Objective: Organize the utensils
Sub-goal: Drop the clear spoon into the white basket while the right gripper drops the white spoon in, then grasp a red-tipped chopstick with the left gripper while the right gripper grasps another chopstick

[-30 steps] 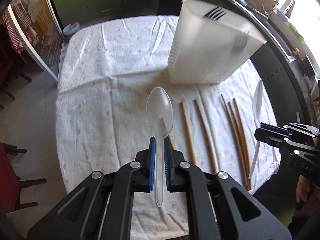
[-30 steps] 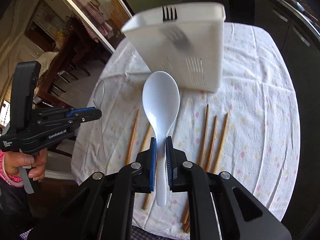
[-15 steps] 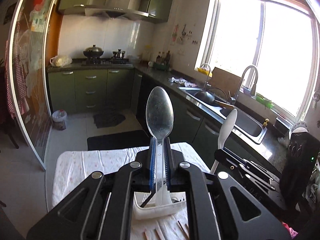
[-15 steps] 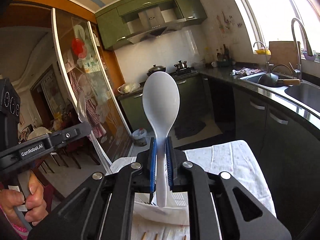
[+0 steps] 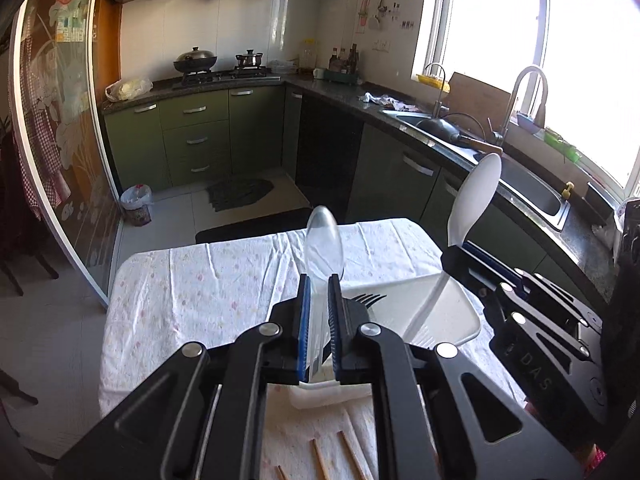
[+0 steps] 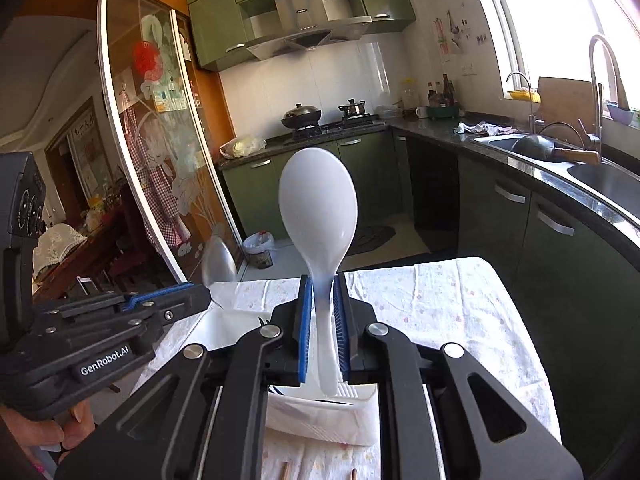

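My left gripper [image 5: 319,284] is shut on a clear plastic spoon [image 5: 324,240], held upright with the bowl up, its handle end over the white utensil holder [image 5: 452,320]. A black fork [image 5: 366,300] stands in the holder. My right gripper [image 6: 320,284] is shut on a white plastic spoon [image 6: 318,204], also upright over the white utensil holder [image 6: 320,420]. The right gripper with the white spoon [image 5: 478,196] shows at the right of the left wrist view. The left gripper [image 6: 176,300] and the clear spoon [image 6: 218,266] show at the left of the right wrist view.
Wooden chopsticks [image 5: 320,460] lie on the flowered tablecloth [image 5: 200,280] in front of the holder. Behind the table are green kitchen cabinets [image 5: 192,140], a sink and counter [image 5: 520,184] at the right, and a glass sliding door [image 5: 60,140] at the left.
Both grippers have tilted up from looking down at the table to level, turning the spoons upright. They have since come lower and closer over the holder.
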A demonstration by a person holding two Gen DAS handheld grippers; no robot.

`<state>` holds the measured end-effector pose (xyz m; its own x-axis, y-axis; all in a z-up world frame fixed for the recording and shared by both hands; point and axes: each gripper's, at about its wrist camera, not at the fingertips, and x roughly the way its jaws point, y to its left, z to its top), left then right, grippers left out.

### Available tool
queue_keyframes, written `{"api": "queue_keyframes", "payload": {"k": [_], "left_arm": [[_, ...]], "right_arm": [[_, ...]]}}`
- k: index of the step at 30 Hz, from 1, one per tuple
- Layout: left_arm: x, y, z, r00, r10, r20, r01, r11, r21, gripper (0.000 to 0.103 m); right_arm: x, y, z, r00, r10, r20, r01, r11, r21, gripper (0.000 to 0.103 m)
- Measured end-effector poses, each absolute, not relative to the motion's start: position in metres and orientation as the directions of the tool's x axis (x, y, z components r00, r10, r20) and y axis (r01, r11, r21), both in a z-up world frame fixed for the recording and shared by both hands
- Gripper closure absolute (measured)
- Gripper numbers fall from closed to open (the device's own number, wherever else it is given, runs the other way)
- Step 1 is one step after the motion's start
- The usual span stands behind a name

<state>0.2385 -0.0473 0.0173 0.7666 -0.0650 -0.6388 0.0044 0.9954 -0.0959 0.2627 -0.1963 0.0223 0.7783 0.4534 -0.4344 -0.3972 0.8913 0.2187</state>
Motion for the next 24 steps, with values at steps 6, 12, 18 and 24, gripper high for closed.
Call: {"api": "queue_keyframes", "payload": {"k": [6,12,18,24], "left_arm": [[0.223,-0.044,0.017,0.749,-0.064,-0.659,0.015,0.997,-0.08,0.073],[0.196,-0.041,0.014,0.664,-0.07,-0.745,0.016,0.997,-0.079,0.051],[0.172,-0.031,-0.045,0.377,-0.087,-0.922,-0.013,0.995,-0.1,0.052],[0.156,-0.026,-0.133,0.086,-0.141,-0.986,-0.099,0.984,-0.15,0.074]], "right_arm": [[0.236,-0.206,0.029,0.778,0.46,-0.429,-0.401,0.888,0.224,0.087],[0.206,-0.226,0.034,0.734,0.48,-0.481,-0.421,0.877,0.232,0.087],[0.179,-0.233,0.0,0.549,0.45,-0.704,-0.429,0.875,0.225,0.086],[0.173,-0.231,-0.06,0.27,0.426,-0.864,-0.41,0.862,0.297,0.086]]}}
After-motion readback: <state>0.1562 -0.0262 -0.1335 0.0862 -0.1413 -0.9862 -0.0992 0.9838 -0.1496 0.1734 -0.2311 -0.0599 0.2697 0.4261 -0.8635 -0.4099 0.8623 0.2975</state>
